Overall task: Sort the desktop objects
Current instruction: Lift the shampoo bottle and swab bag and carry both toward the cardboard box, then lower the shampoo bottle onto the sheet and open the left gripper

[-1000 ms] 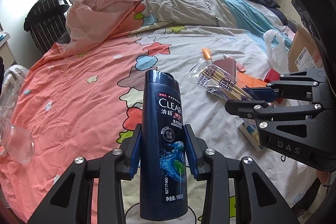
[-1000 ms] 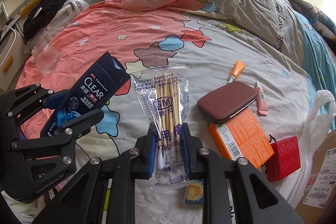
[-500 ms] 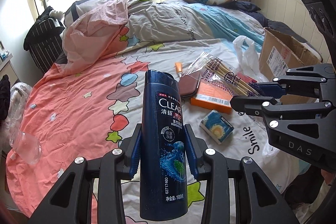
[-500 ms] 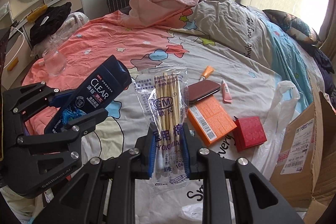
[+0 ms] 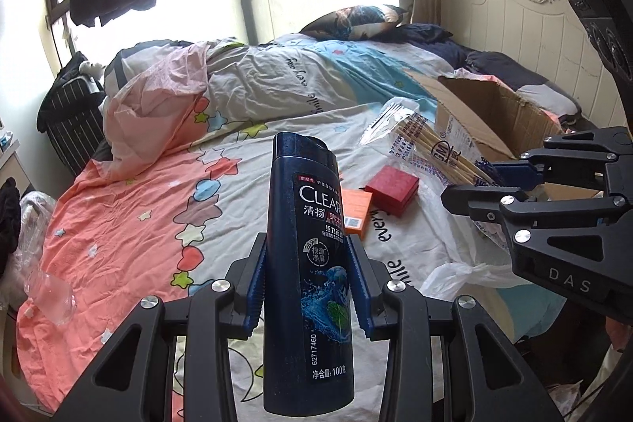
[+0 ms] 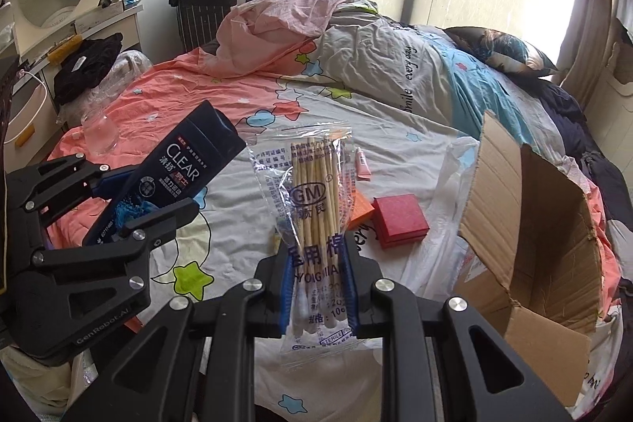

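My left gripper (image 5: 308, 275) is shut on a dark blue CLEAR shampoo bottle (image 5: 308, 263), held upright high above the bed; the bottle also shows at the left of the right wrist view (image 6: 178, 180). My right gripper (image 6: 316, 279) is shut on a clear bag of cotton swabs (image 6: 314, 200), also held in the air; the bag shows in the left wrist view (image 5: 431, 149). A red box (image 6: 399, 220), an orange box (image 5: 356, 208) and a small pink tube (image 6: 362, 165) lie on the bed below.
An open cardboard box (image 6: 530, 244) stands at the right on the bed, with a white plastic bag (image 6: 447, 192) beside it. A crumpled pink quilt (image 6: 277, 26) and a pillow (image 5: 356, 20) lie farther back. A clear plastic bottle (image 5: 49, 297) lies at the bed's left edge.
Both grippers have risen and swung right with their loads. The bed objects look smaller and the cardboard box has come fully into view.
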Motion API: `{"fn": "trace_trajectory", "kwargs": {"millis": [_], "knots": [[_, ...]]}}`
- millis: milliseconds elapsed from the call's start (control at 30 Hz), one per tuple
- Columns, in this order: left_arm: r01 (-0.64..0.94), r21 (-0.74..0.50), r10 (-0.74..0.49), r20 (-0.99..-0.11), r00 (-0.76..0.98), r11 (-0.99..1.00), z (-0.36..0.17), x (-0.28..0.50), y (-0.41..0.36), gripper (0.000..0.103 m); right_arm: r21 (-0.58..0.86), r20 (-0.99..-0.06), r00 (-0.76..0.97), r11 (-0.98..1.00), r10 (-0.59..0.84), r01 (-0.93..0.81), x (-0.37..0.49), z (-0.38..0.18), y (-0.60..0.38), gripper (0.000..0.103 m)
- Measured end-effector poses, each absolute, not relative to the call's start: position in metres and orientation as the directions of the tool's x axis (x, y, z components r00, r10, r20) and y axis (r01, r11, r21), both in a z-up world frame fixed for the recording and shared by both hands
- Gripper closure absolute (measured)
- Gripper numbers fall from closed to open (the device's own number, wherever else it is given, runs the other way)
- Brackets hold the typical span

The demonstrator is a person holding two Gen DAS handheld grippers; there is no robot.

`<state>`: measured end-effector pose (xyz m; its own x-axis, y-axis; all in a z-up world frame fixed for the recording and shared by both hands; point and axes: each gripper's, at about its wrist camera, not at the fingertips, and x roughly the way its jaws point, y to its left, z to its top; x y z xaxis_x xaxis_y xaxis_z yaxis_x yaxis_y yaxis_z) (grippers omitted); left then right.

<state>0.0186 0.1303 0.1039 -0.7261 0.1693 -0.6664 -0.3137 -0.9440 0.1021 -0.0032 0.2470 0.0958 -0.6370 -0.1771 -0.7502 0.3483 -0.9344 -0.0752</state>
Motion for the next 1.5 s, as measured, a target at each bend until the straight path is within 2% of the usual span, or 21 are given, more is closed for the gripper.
{"fn": "trace_trajectory", "kwargs": {"millis": [333,733,900,1067,1167,1267,1333,1400,1500], "knots": [[-0.422,0.069,0.278,-0.655,-0.703,-0.904,0.116,0.012,0.195,0.065,-0.091,-0.727,-0.681,-0.971,-0.087,0.222,0.007,0.114,0.317,0.083],[-0.565,0.088,0.398,-0.62,-0.676,-0.821,0.139,0.011,0.283,0.065,-0.068,-0.721,-0.693,-0.994,-0.006,0.08,0.007,0.112,0.395,0.083],[-0.612,0.105,0.428,-0.623,-0.655,-0.784,0.141,0.007,0.317,0.066,-0.069,-0.736,-0.676,-0.997,0.029,0.033,-0.003,0.106,0.419,0.083],[-0.628,0.098,0.419,-0.664,-0.619,-0.772,0.119,-0.001,0.318,0.066,-0.063,-0.744,-0.667,-0.998,0.037,0.014,-0.013,0.098,0.432,0.083],[-0.617,0.047,0.411,-0.706,-0.577,-0.786,0.098,-0.006,0.296,0.062,-0.05,-0.742,-0.67,-0.998,0.021,0.024,-0.016,0.095,0.432,0.083],[-0.582,0.078,0.341,-0.744,-0.574,-0.809,0.074,-0.003,0.27,0.056,-0.033,-0.741,-0.671,-0.998,-0.009,0.05,-0.017,0.093,0.426,0.083],[-0.568,0.082,0.31,-0.771,-0.557,-0.819,0.058,0.002,0.251,0.044,-0.034,-0.74,-0.672,-0.997,-0.025,0.075,-0.016,0.092,0.417,0.083],[-0.556,0.084,0.29,-0.783,-0.55,-0.827,0.047,0.012,0.234,0.038,-0.043,-0.737,-0.675,-0.995,-0.03,0.091,-0.015,0.092,0.409,0.083],[-0.532,0.1,0.257,-0.792,-0.554,-0.841,0.035,0.027,0.215,0.024,-0.04,-0.736,-0.675,-0.992,-0.049,0.116,-0.015,0.091,0.398,0.083]]}}
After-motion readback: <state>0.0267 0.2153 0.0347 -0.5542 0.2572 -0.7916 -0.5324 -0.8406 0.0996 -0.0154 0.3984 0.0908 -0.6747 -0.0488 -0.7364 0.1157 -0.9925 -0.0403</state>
